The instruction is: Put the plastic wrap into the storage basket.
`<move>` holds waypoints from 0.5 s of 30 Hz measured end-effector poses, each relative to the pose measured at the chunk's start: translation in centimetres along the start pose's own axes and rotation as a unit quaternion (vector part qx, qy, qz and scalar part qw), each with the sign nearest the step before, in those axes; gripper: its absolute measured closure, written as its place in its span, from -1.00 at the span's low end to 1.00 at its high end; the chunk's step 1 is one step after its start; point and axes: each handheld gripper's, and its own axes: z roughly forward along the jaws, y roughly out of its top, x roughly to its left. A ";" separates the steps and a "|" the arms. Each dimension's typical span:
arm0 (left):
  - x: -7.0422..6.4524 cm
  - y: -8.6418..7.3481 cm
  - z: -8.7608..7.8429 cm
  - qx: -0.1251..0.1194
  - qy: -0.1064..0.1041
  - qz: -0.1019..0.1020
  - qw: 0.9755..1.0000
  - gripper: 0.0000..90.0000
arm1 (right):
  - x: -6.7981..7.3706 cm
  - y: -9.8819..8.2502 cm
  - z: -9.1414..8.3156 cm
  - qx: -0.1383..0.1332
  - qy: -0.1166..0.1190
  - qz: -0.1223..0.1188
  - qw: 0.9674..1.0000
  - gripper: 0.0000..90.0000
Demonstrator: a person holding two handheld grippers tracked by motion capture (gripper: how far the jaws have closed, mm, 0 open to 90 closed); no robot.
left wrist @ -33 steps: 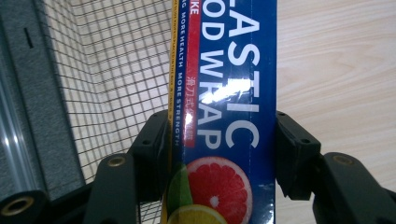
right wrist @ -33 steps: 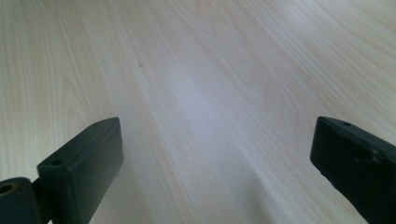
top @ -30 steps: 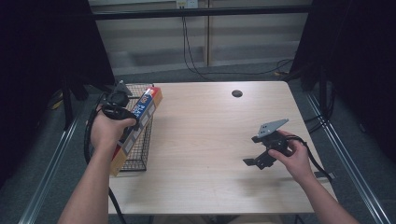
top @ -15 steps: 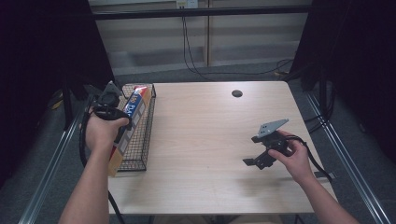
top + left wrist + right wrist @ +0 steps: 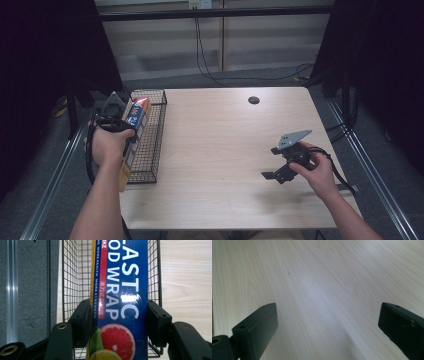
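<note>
A long blue plastic wrap box (image 5: 120,302) with white lettering and a grapefruit picture is clamped between the jaws of my left gripper (image 5: 117,317). In the high view the box (image 5: 136,120) hangs over the black wire basket (image 5: 154,150) at the table's left edge, with my left gripper (image 5: 116,122) above it. My right gripper (image 5: 272,172) rests low over the wooden table (image 5: 220,150) at the right, tilted toward the middle. In its own view my right gripper (image 5: 327,325) stands wide open with bare wood between the jaws.
A long yellow-brown box (image 5: 123,176) lies along the basket's left side. A small dark round hole (image 5: 253,100) sits near the table's far edge. Metal rails (image 5: 375,175) run beside the table on both sides. Cables hang behind the far edge.
My left gripper has carried the box leftward and a little lower over the basket. The right hand and its gripper have stayed put.
</note>
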 end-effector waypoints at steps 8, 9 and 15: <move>0.0 -0.3 1.2 0.005 -0.003 -0.029 1.000 -0.01 | 0.0 0.2 0.3 0.006 0.002 0.000 1.000 -0.94; 0.0 -0.4 1.4 0.004 -0.004 -0.030 1.000 -0.01 | 0.0 0.2 0.3 0.003 0.002 -0.003 1.000 -0.94; -0.1 -0.4 2.6 0.017 0.003 -0.048 0.999 -0.02 | 0.0 0.2 0.5 0.004 0.004 -0.006 1.000 -0.94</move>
